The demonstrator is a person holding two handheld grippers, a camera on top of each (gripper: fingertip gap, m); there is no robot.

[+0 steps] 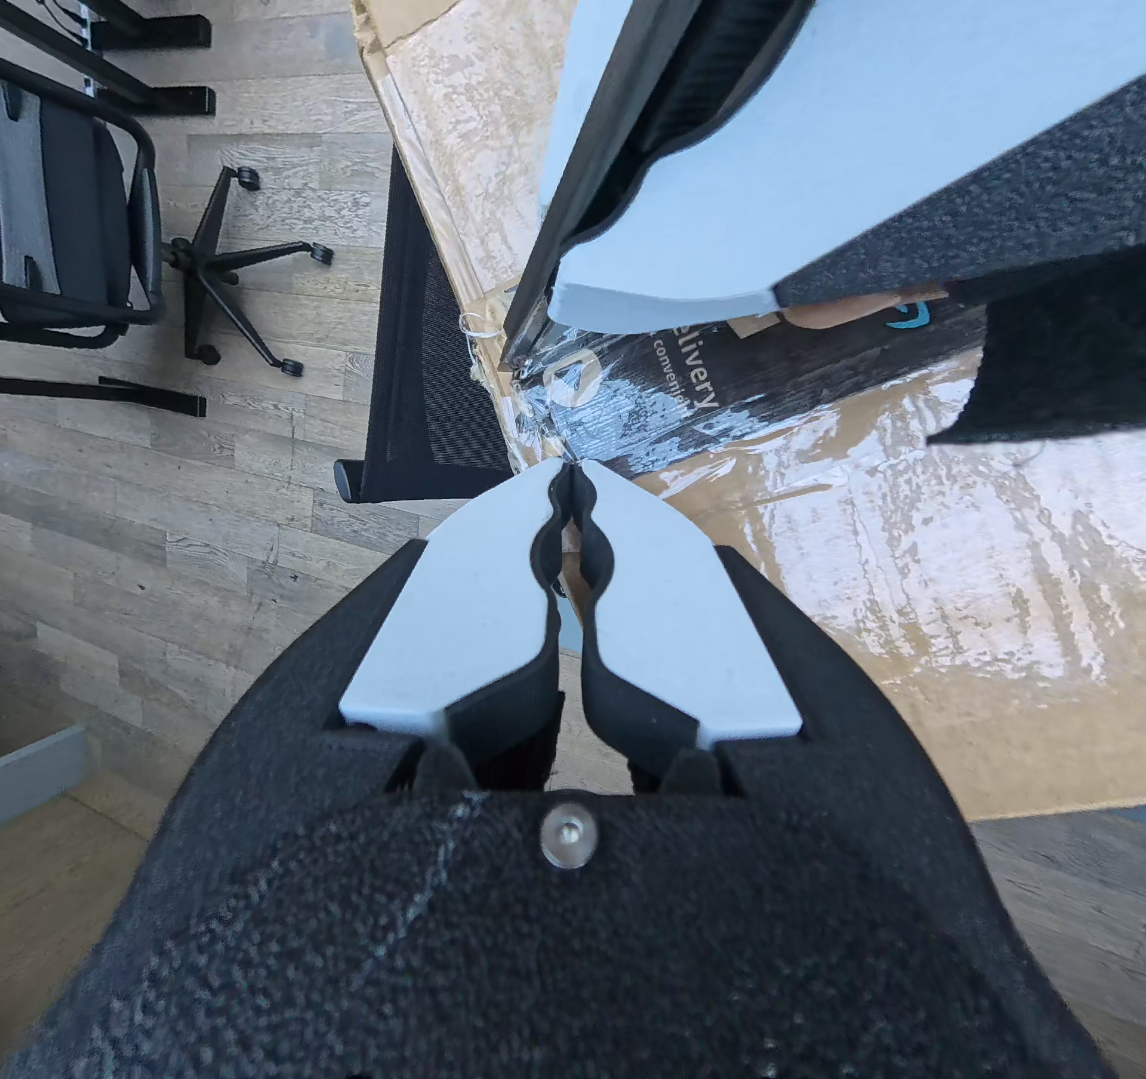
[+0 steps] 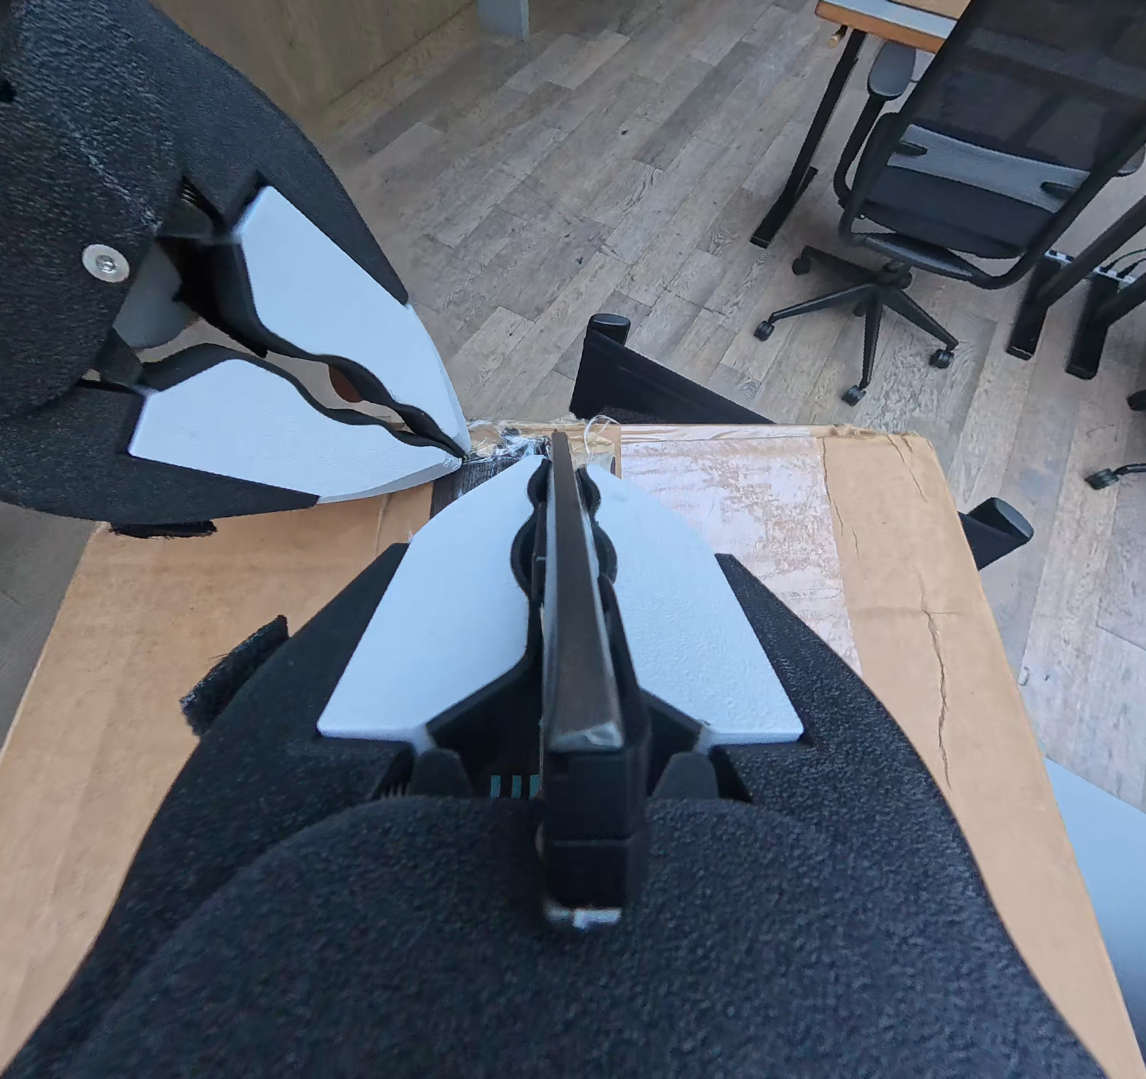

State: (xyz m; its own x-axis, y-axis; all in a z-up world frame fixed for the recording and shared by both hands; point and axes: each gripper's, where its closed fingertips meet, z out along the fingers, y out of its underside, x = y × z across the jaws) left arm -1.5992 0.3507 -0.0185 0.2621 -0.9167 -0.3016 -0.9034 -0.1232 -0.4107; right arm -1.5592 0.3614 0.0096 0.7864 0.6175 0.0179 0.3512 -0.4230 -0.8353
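Right gripper [image 2: 563, 466] clenched on long black knife [image 2: 573, 584], tip down on dark printed tape [image 1: 651, 391] at edge of brown cardboard box [image 2: 880, 553]. Left gripper [image 1: 569, 471] pinched closed, tips at crinkled clear tape [image 1: 533, 410] just beside blade. Office chair [image 2: 967, 180] beyond.

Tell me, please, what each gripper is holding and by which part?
The right gripper clamps a black utility knife along its handle. The left gripper is shut at the torn tape, hold unclear.

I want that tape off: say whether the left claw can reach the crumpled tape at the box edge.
Probably yes: the left claw, shut, has its tips at the crumpled tape; nothing lies between them.
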